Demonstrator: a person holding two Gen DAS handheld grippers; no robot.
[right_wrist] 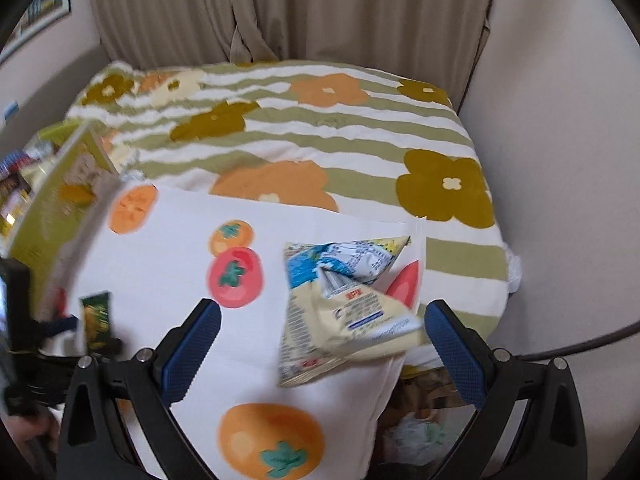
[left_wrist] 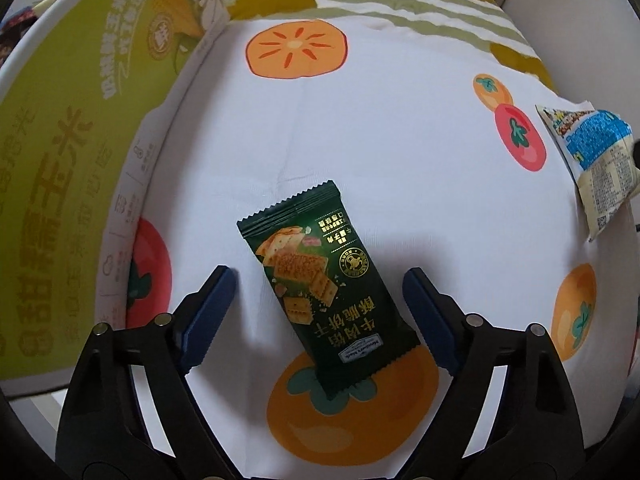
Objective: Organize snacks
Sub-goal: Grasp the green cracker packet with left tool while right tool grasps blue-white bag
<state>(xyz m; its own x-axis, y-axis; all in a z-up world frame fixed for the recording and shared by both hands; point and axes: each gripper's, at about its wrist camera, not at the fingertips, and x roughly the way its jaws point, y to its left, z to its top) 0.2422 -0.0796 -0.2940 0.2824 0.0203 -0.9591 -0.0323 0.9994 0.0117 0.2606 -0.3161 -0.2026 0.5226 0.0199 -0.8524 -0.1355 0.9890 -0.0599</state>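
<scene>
A dark green cracker packet (left_wrist: 320, 288) lies flat on the white fruit-print cloth (left_wrist: 360, 140). My left gripper (left_wrist: 320, 284) is open, its blue fingers on either side of the packet, not touching it. A crumpled yellow and blue snack bag (right_wrist: 344, 308) lies near the cloth's right edge; it also shows in the left wrist view (left_wrist: 592, 164). My right gripper (right_wrist: 324, 320) is open and straddles this bag. The green packet (right_wrist: 96, 316) and the left gripper show blurred at the left of the right wrist view.
A large green and white cardboard box (left_wrist: 72, 152) stands along the left, also in the right wrist view (right_wrist: 68, 196), with several snacks inside. A striped flower quilt (right_wrist: 320, 120) lies behind the cloth. Curtains and walls surround. Bags lie on the floor at lower right (right_wrist: 420, 432).
</scene>
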